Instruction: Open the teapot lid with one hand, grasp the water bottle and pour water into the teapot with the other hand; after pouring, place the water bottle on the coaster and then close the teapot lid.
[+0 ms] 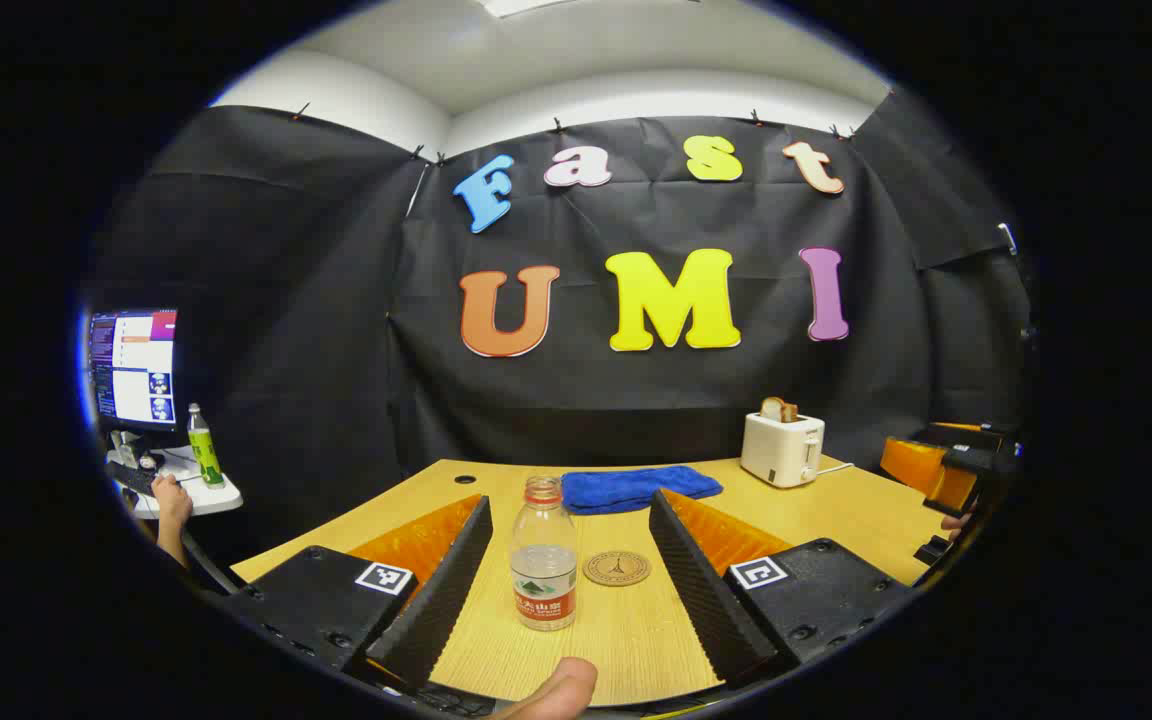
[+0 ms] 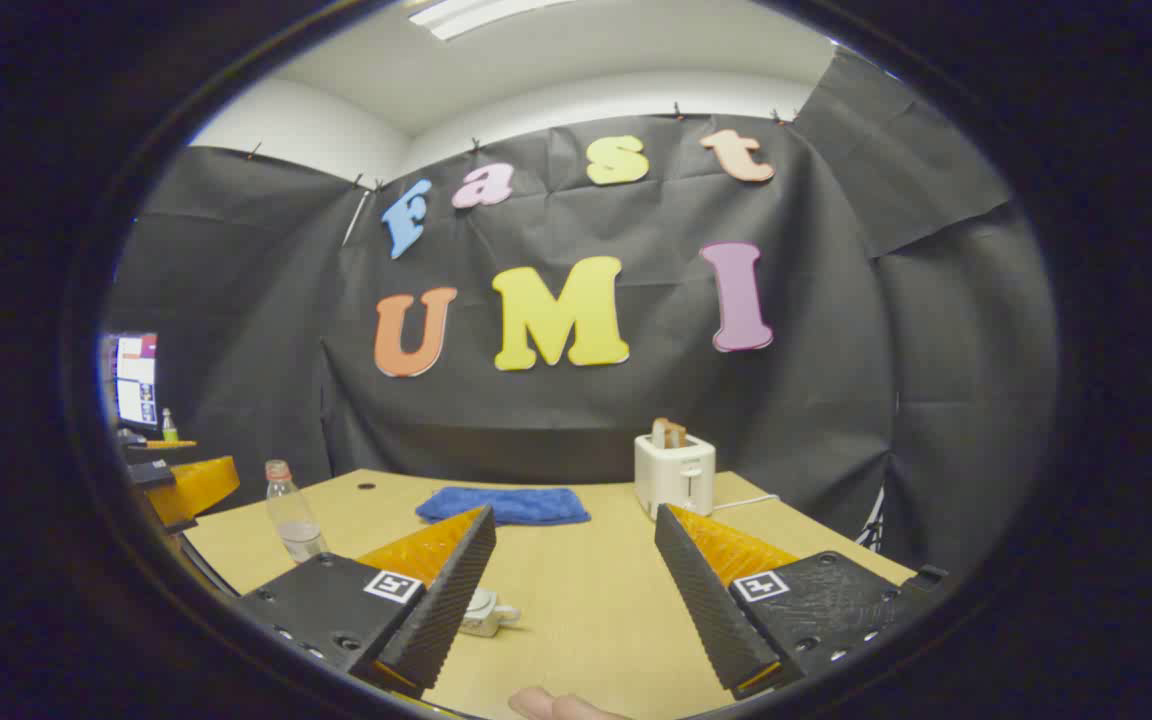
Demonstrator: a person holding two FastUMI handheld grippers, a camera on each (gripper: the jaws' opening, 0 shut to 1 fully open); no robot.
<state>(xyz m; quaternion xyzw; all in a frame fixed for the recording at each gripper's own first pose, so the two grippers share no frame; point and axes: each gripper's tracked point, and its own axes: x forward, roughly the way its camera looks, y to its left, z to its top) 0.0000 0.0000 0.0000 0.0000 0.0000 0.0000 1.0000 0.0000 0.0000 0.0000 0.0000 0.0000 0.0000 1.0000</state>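
Between the spread fingers of the left gripper (image 1: 571,575), the water bottle (image 1: 544,560) is standing upright on the table (image 1: 836,500), uncapped and partly filled; nothing is being touched by either finger. The coaster (image 1: 616,568) is lying just right of the bottle, slightly farther back. In the right gripper view the teapot (image 2: 484,612) is being largely hidden behind the left finger of the right gripper (image 2: 571,580), whose fingers are likewise being held wide apart on nothing; whether the lid is on cannot be told from here.

Risks, as judged:
- Bottle is open-topped and light: if one finger is being brought in ahead of the other, it is likely being tipped, with water going onto the table.
- Bottle wall looks thin: too hard a squeeze and water is being forced out of the neck.
- Coaster is near: it could be nudged away during the approach.
- Teapot is partly occluded: the lid knob may be missed or the pot shoved.

Farther back, a blue cloth (image 1: 631,487) and a toaster (image 1: 782,448) are sitting clear of the work.
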